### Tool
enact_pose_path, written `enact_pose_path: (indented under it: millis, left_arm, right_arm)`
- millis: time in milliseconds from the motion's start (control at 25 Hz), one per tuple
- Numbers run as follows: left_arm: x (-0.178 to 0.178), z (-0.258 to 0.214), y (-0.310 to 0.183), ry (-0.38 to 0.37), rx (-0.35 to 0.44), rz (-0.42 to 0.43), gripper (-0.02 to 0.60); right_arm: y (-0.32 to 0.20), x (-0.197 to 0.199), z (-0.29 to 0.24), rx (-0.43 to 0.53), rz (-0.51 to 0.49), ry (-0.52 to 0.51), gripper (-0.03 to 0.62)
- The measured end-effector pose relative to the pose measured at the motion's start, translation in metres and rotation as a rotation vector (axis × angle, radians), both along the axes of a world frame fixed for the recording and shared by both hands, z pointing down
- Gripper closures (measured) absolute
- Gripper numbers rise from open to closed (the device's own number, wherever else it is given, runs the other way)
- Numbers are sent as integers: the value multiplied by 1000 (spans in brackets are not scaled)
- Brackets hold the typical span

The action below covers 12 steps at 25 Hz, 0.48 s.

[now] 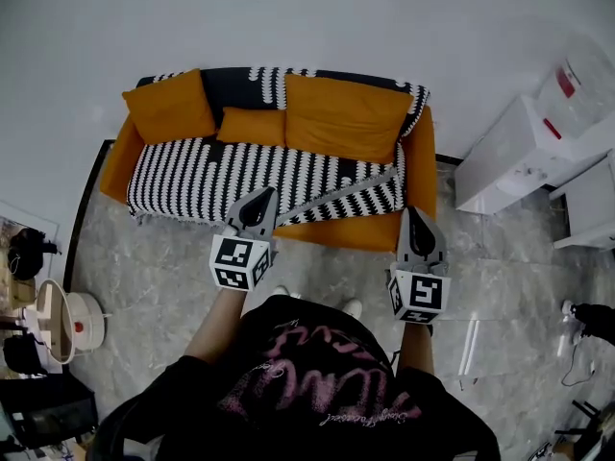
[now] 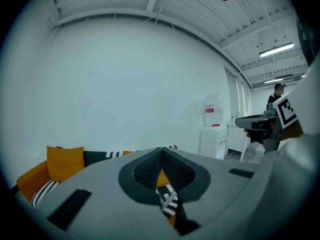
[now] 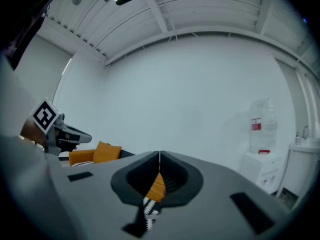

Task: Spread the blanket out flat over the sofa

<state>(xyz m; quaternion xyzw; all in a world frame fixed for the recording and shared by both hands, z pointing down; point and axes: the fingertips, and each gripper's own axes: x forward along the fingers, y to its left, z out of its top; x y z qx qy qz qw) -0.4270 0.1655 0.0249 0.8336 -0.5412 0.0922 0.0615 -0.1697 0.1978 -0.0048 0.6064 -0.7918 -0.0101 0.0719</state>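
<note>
Orange sofa (image 1: 421, 176) sits against the white wall (image 1: 307, 17) on a grey marble floor (image 1: 144, 257). The black-and-white patterned blanket (image 1: 221, 176) lies on the sofa, covering most of the seat and running up over the backrest. Its front right part is folded back on a diagonal, so the orange front edge of the seat shows bare there. Three orange cushions lean on the backrest on top of the blanket: one at left (image 1: 171, 106), a small one in the middle (image 1: 252, 125) and a wide one at right (image 1: 344, 115). A person in a black shirt (image 1: 307, 382) with pink print stands in front of the sofa, both arms out. Left tongs (image 1: 261, 198) are in the air over the blanket's front edge, clenched, tips meeting with nothing between them; the left gripper view only shows sofa and blanket behind the gap. Right tongs (image 1: 413, 215) are near the sofa's right front corner, also clenched and empty, pads together in the right gripper view. Each has its marker cube at the back, left (image 1: 240, 262) and right (image 1: 419, 296). Neither pair touches the blanket. A white cabinet (image 1: 514, 157) stands right of the sofa and a small round table (image 1: 58, 320) is at far left.
</note>
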Motion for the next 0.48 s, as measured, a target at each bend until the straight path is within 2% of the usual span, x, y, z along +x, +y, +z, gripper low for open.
enact_pose_path:
  millis: [480]
  left_arm:
    - [67,7,18,-32,-18,17,571]
  right_arm:
    - [14,64,15,-28,-2,-27,572]
